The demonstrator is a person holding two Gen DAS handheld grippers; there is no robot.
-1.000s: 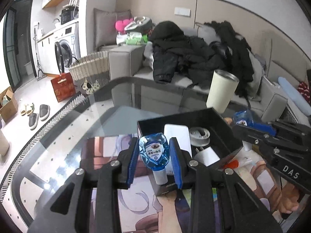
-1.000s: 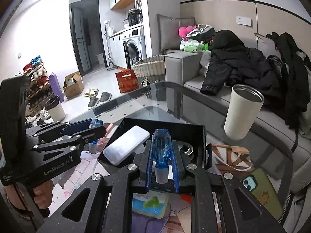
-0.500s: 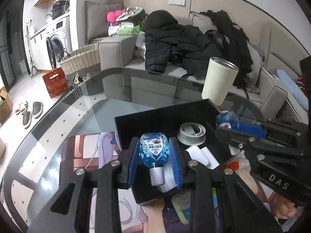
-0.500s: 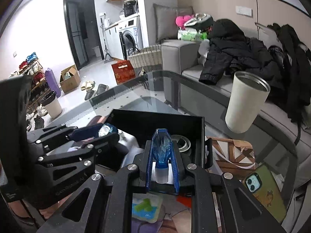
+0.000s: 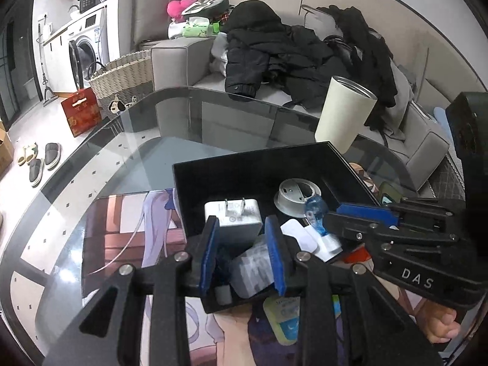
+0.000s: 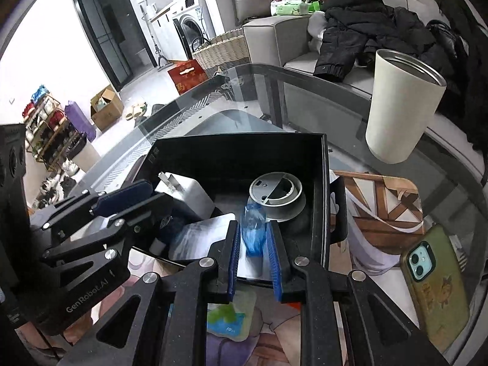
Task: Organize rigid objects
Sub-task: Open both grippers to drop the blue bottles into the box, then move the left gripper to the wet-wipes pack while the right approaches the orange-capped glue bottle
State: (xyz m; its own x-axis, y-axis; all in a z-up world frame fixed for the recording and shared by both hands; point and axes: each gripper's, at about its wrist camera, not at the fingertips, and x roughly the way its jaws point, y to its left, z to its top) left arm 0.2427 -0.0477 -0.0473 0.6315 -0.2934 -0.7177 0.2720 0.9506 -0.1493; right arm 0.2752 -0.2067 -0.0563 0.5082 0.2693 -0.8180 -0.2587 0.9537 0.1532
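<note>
We find both grippers working over the open black box (image 5: 213,177) on the glass table (image 5: 137,140). The left gripper (image 5: 242,253) stands with its blue pads spread apart and nothing clamped between them; directly beneath lie a white power bank (image 5: 251,270) and a dark blue bottle with a white cap (image 5: 222,292), blurred and partly hidden, inside the box at its near edge. The right gripper (image 6: 254,263) has its pads set close on either side of a small clear blue bottle (image 6: 253,228), which points upward with its white cap low between the pads; we cannot tell whether the pads press on it or stand just clear. That bottle sits over the box's near side, just in front of a grey round lid (image 6: 276,192). A white plug adapter (image 5: 233,213) rests in the box, prongs up. A cream tumbler (image 6: 399,106) stands beyond the box, and a phone in a green case (image 6: 436,277) lies to the right.
</note>
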